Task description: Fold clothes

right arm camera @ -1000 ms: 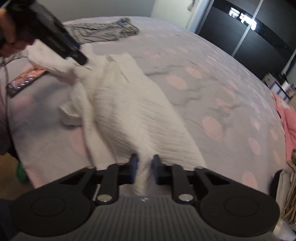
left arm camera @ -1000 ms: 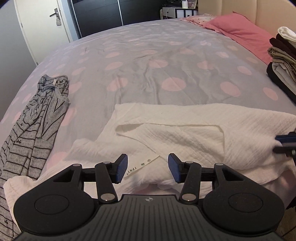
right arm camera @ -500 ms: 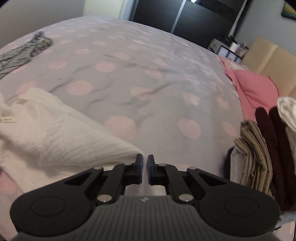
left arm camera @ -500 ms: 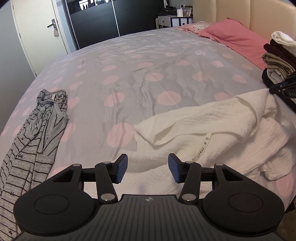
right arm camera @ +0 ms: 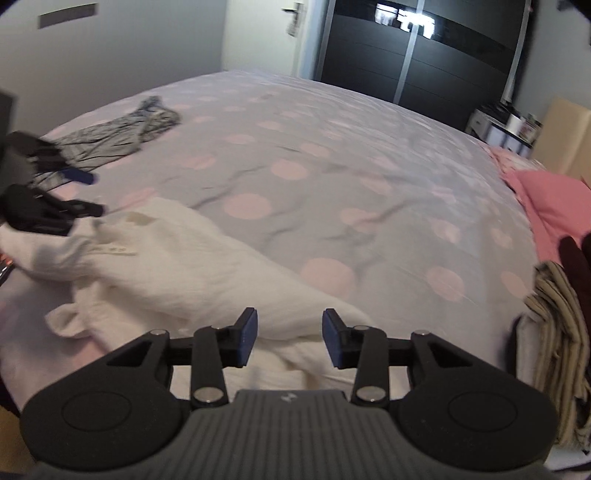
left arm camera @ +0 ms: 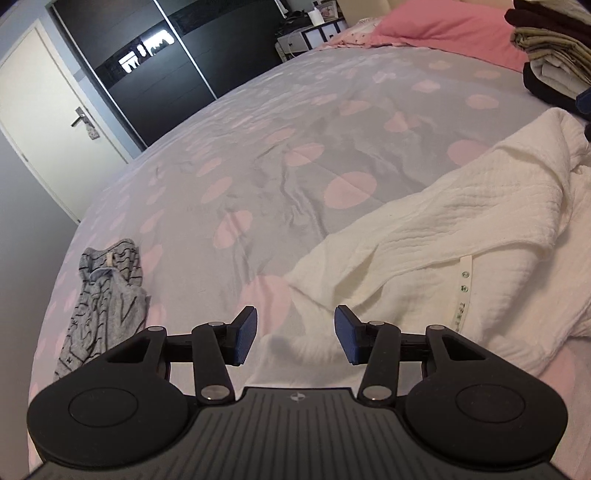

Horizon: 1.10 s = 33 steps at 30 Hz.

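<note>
A white textured garment (left arm camera: 461,229) lies loosely bunched on the near right of the bed, its label strip showing. It also shows in the right wrist view (right arm camera: 207,266). My left gripper (left arm camera: 294,334) is open and empty, low over the garment's left edge. My right gripper (right arm camera: 289,336) is open and empty, just above the garment's right end. The left gripper also shows at the left of the right wrist view (right arm camera: 85,192). A grey striped garment (left arm camera: 107,295) lies crumpled at the bed's left side, also in the right wrist view (right arm camera: 125,129).
The bed has a grey cover with pink dots (left arm camera: 295,147). A stack of folded clothes (right arm camera: 554,332) stands at the right edge, also in the left wrist view (left arm camera: 550,48). A pink pillow (left arm camera: 443,29) lies at the head. A dark wardrobe (right arm camera: 424,48) and a door (left arm camera: 48,110) stand behind.
My right gripper has opened and let go of the white garment after dragging it to the right. The garment now lies bunched. My left gripper stayed open and tilted.
</note>
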Each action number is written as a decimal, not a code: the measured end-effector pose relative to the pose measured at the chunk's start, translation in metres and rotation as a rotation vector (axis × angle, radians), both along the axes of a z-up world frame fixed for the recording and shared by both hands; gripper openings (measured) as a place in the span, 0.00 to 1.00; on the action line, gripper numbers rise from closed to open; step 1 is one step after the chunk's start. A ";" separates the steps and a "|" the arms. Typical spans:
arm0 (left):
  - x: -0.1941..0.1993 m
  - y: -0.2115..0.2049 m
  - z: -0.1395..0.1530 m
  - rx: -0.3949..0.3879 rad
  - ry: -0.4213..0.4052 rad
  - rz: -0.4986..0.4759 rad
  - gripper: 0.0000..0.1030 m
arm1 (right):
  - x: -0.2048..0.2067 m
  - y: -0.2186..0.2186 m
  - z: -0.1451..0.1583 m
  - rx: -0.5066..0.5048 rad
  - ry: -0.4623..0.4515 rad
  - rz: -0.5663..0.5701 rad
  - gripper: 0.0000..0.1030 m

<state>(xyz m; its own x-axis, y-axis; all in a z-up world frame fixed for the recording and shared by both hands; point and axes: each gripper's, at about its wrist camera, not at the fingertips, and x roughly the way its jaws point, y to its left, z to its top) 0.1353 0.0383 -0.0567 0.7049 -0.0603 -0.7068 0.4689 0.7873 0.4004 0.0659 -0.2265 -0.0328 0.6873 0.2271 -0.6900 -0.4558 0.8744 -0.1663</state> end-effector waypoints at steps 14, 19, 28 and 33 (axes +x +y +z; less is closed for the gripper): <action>0.019 -0.013 -0.009 -0.033 0.036 0.024 0.44 | -0.009 0.077 -0.050 -0.261 -0.088 0.216 0.17; 0.021 -0.011 0.000 -0.053 0.017 0.031 0.44 | 0.007 0.055 -0.022 -0.171 -0.046 0.146 0.08; 0.010 -0.013 0.020 -0.076 -0.022 0.030 0.44 | -0.006 0.002 0.053 -0.042 -0.139 0.004 0.07; -0.011 -0.019 0.024 -0.031 -0.064 -0.049 0.44 | -0.006 -0.035 0.075 0.028 -0.156 -0.101 0.07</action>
